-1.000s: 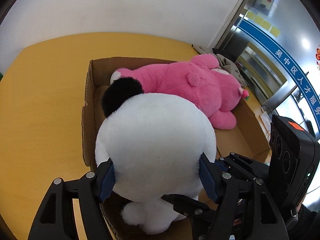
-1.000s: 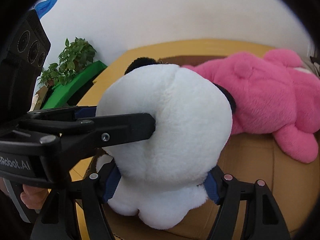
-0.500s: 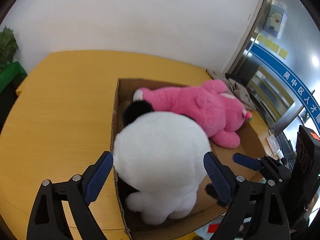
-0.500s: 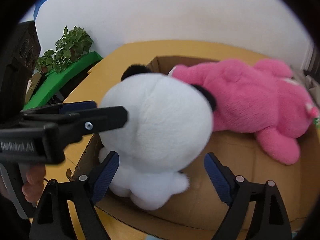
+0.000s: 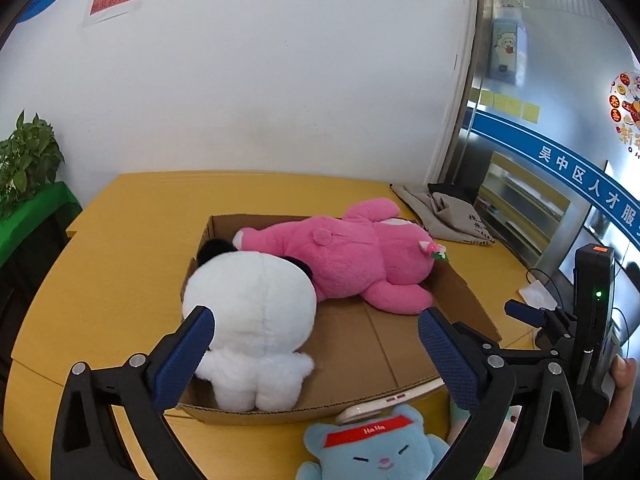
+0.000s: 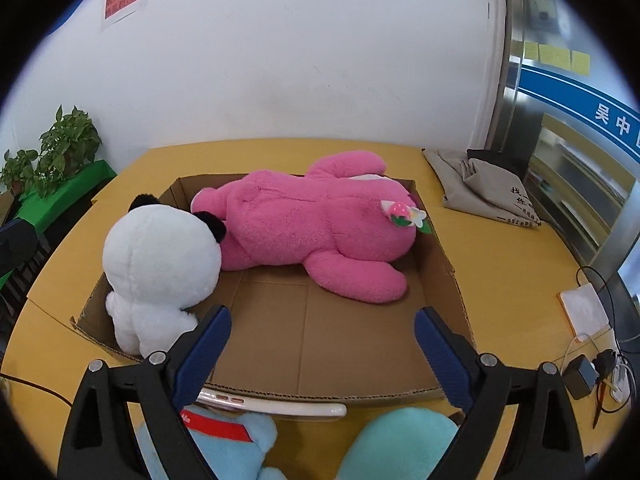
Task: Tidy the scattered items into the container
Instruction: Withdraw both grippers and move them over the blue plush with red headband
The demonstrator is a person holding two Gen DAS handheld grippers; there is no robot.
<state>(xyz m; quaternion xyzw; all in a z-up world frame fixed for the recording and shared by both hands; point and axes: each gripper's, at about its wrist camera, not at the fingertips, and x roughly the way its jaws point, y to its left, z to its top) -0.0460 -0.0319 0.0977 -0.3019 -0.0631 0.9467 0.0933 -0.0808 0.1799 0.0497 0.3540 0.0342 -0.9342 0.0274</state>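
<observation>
Above box [image 6: 440, 264], grippers (opening) empty

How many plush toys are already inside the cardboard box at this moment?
2. The white panda plush sits in the cardboard box's near left corner; the pink plush lies along the far side, touching it. A light blue plush lies outside, in front. Others may be out of view.

Both tongs are empty and tilted down: left tongs [image 5: 316, 342] and right tongs [image 6: 322, 340] have jaws spreading wide, nothing pinched between them.
</observation>
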